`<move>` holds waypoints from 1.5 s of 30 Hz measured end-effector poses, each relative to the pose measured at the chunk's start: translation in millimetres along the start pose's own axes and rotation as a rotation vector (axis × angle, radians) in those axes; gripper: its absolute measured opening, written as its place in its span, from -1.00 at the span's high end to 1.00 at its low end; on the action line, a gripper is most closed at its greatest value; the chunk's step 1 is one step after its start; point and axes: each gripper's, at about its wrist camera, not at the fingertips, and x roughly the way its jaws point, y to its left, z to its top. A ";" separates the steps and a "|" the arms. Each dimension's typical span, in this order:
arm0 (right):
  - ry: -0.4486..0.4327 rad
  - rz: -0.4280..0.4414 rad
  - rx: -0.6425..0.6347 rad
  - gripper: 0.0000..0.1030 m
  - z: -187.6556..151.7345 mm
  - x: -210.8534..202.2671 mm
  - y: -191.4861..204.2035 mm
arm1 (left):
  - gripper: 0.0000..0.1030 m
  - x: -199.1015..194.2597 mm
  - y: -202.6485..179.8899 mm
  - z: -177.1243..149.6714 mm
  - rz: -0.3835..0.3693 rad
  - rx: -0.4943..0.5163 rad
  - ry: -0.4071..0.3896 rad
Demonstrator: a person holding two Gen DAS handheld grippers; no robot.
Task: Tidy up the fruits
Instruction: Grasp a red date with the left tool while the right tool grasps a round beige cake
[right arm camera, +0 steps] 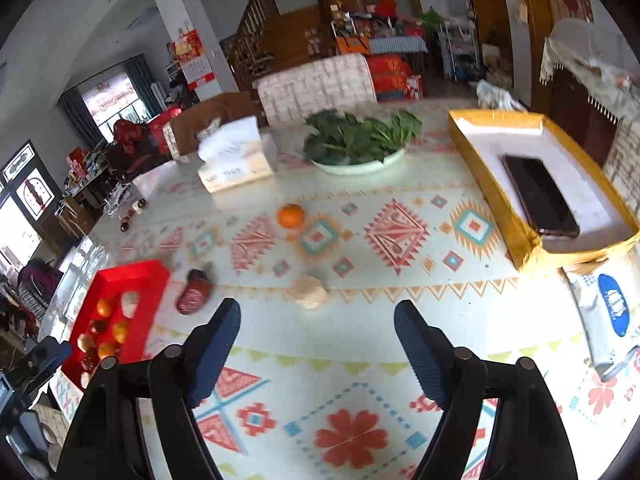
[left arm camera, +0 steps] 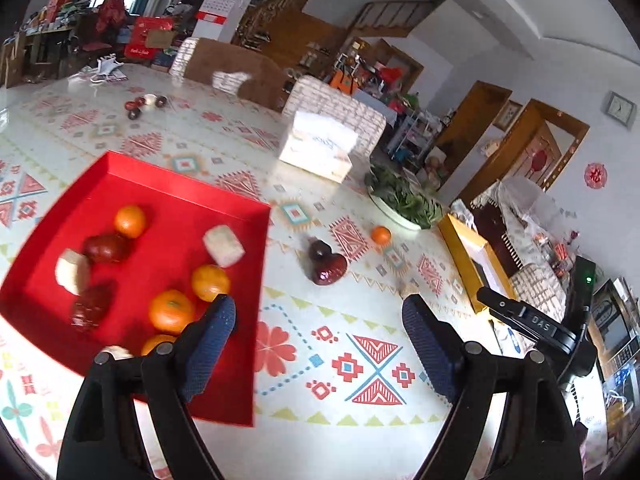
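On the black arm of the right gripper, seen from the left wrist, small letters read "DAS"; a blue word on the tissue box is too blurred to read, as is the packet with a blue oval label near the table's right edge. Both tools hang over a table covered in a cream cloth printed with red, teal and orange diamonds and flowers. The left gripper has its blue fingers spread apart and holds nothing; the right gripper is likewise spread and bare. A red tray at the left holds oranges, dark red fruit and pale chunks. Loose on the cloth lie one orange, a dark red fruit just beside the tray, and a pale chunk. Farther back stand a bowl of greens and a yellow box holding a phone. Behind are chairs, wooden doors, a wall calendar and cluttered shelves.
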 end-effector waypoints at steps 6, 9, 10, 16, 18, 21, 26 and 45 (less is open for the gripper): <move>0.063 0.017 -0.028 -0.32 2.5 48.5 -2.1 | -0.65 25.9 -11.5 -6.1 0.027 0.041 0.055; 0.075 0.025 -0.052 -0.32 3.3 67.3 7.5 | -0.65 37.1 -16.0 -5.4 0.046 0.061 0.074; 0.078 0.026 -0.059 -0.32 3.7 72.0 10.3 | -0.65 41.9 -18.7 -4.4 0.052 0.071 0.080; 0.097 0.030 -0.090 -0.31 0.4 97.6 16.7 | -0.65 72.7 -39.3 1.9 0.084 0.158 0.119; 0.099 0.033 -0.097 -0.23 -3.1 102.4 16.4 | -0.65 85.9 -47.3 5.4 0.087 0.191 0.132; 0.096 0.031 -0.116 0.06 -5.3 105.4 18.6 | -0.65 106.5 -54.4 8.4 0.108 0.228 0.148; 0.088 0.046 -0.124 0.29 -7.3 104.1 19.1 | -0.65 147.8 -57.9 10.5 0.131 0.263 0.206; 0.084 0.076 -0.043 0.29 -4.4 96.8 -0.5 | 0.42 195.2 -65.1 7.9 0.273 0.424 0.260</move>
